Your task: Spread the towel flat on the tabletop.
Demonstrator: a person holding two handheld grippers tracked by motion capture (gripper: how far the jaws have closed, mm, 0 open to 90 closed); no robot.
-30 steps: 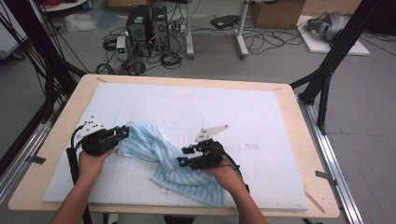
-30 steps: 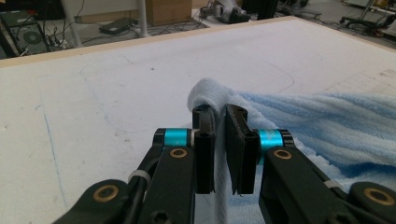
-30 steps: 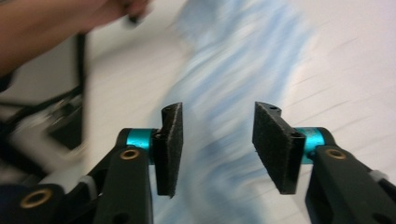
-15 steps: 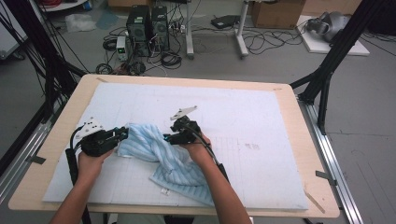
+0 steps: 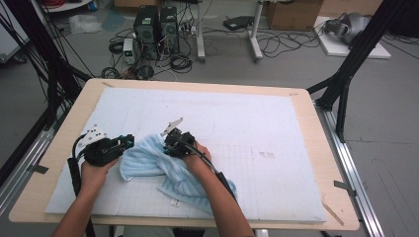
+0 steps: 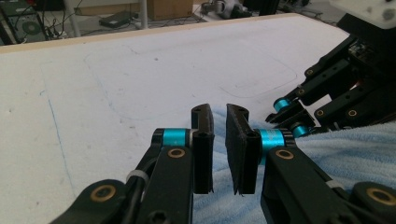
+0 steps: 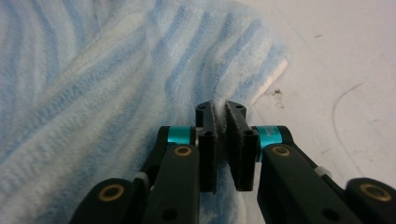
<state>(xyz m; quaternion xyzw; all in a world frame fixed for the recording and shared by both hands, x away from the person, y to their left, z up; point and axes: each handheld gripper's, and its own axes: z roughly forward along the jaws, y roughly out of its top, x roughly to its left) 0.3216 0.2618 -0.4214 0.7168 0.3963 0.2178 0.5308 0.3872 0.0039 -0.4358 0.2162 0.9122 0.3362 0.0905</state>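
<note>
A light blue striped towel (image 5: 148, 160) lies crumpled on the white mat (image 5: 257, 113), partly folded over itself. My left gripper (image 5: 129, 140) rests at the towel's left edge. In the left gripper view its jaws (image 6: 219, 114) stand a narrow gap apart with the towel (image 6: 345, 154) under and between them. My right gripper (image 5: 168, 147) sits on the towel's upper middle. In the right gripper view it (image 7: 220, 109) is pinched on a fold of the towel (image 7: 93, 93) near a corner. The right gripper (image 6: 336, 93) also appears close beside the left one.
The mat covers a wooden table (image 5: 197, 85). A wide bare stretch of mat lies to the right and at the back. Beyond the table, computer towers (image 5: 158, 24) and cables are on the floor. Black frame legs (image 5: 346, 84) stand at the right.
My right gripper has travelled left and away from me across the towel, drawing the cloth over itself toward the left gripper. The left gripper has stayed in place.
</note>
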